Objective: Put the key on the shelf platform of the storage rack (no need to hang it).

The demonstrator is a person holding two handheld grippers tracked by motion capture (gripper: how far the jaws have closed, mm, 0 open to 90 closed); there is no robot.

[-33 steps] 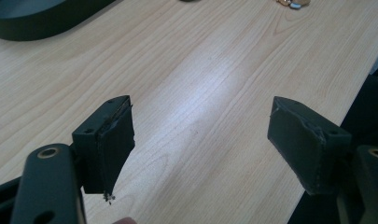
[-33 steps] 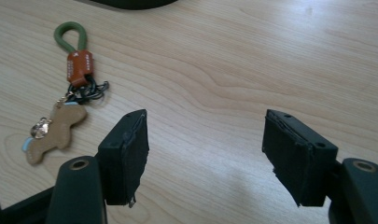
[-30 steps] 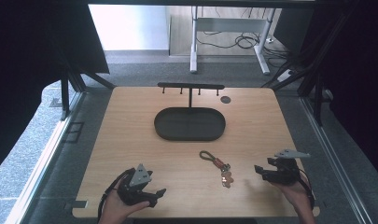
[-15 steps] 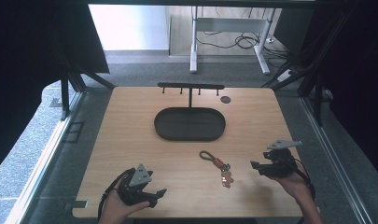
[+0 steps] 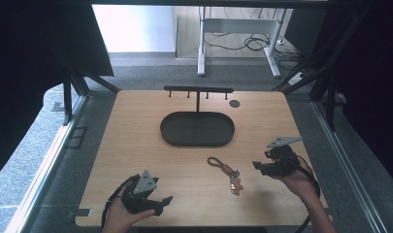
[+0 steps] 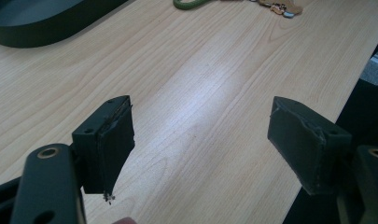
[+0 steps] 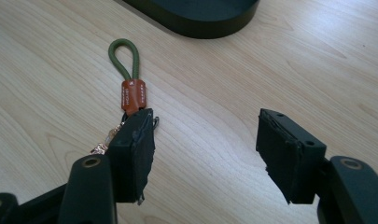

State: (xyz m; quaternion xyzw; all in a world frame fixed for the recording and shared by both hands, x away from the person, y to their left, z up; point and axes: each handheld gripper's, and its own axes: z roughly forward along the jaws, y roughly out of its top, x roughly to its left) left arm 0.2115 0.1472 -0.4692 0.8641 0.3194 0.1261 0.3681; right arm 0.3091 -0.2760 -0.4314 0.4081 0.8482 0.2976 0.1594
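A keychain lies flat on the wooden table, with a green cord loop, a brown leather band and small metal pieces. My right gripper hovers just right of it, pointing left. In the right gripper view its jaws stand apart over bare wood and the keychain's metal end passes behind the left jaw. These jaws have just been closing, with nothing between them. My left gripper rests near the table's front edge, open and empty. The green cord shows far ahead of it.
A black oval tray sits in the middle of the table. Behind it stands a low black rack with hooks, and a small dark disc lies at the back right. Dark curtains flank the table.
My right gripper has risen and moved left and away from the front edge, toward the keychain, and its jaws look a little narrower. The left gripper has stayed put.
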